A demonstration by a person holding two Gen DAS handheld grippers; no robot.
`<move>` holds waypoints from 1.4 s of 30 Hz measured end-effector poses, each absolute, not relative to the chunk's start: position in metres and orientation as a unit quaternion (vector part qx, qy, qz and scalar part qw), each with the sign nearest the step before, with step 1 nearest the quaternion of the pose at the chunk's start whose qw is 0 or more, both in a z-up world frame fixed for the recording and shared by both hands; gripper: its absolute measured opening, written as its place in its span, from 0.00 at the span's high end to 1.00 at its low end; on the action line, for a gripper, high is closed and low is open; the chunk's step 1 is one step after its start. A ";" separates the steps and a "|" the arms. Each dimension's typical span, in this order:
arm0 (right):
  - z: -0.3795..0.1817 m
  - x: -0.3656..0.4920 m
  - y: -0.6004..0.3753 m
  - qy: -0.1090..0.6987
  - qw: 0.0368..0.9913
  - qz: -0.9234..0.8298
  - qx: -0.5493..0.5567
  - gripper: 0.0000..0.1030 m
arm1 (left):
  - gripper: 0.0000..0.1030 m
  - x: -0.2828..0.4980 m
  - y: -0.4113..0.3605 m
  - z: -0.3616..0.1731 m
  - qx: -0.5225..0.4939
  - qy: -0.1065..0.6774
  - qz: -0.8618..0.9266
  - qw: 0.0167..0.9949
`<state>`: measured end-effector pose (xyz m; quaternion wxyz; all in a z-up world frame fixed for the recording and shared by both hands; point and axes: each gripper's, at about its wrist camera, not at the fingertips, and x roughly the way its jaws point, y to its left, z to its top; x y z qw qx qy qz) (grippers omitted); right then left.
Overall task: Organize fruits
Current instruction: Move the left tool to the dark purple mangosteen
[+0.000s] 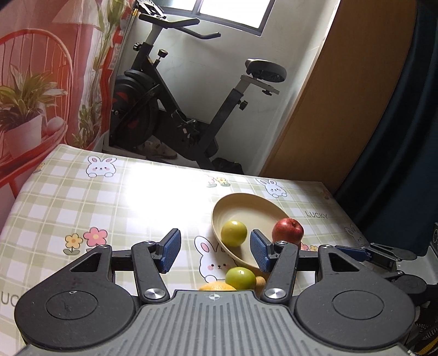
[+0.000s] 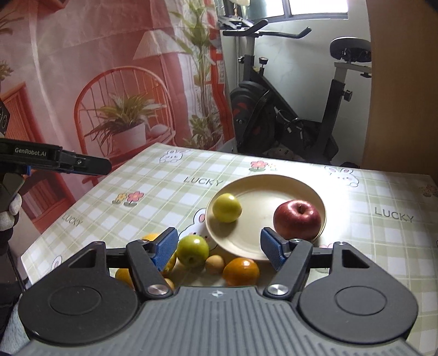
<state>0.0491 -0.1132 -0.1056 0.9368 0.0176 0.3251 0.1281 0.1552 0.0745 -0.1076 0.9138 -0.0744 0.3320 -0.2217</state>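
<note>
Sorting fruit onto the plate, partway done.
We hold both claws, left point(image 1: 215, 250) and right point(image 2: 218, 252), spread and empty; a red apple point(image 2: 297, 219) and one green fruit point(image 2: 227, 207) sit on the plate point(image 2: 273, 189), others wait on the worktop point(image 2: 169, 191).

A room in a home. Exercise bike point(image 2: 287, 109) by a white wall under a window point(image 1: 232, 12), picture curtain point(image 2: 95, 82) with chair and plants, bunny cloth point(image 2: 137, 208) over the surface, wooden door point(image 1: 342, 95).
</note>
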 end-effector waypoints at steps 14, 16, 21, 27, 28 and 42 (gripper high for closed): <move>-0.166 0.033 -0.081 0.464 0.859 0.210 -0.060 0.33 | 0.43 0.130 0.049 -0.151 -0.089 0.371 -0.255 0.888; -0.174 0.032 -0.078 0.477 0.852 0.207 -0.071 0.33 | 0.43 0.127 0.049 -0.157 -0.095 0.377 -0.254 0.885; -0.180 0.033 -0.082 0.480 0.848 0.214 -0.068 0.40 | 0.43 0.124 0.052 -0.165 -0.104 0.385 -0.247 0.883; -0.184 0.054 -0.077 0.457 0.862 0.215 -0.045 0.40 | 0.44 0.125 0.053 -0.170 -0.109 0.393 -0.237 0.882; -0.185 0.057 -0.074 0.452 0.864 0.217 -0.047 0.40 | 0.44 0.125 0.052 -0.170 -0.106 0.393 -0.235 0.882; -0.181 0.054 -0.101 0.414 0.891 0.186 -0.007 0.30 | 0.44 0.124 0.039 -0.171 -0.086 0.400 -0.229 0.884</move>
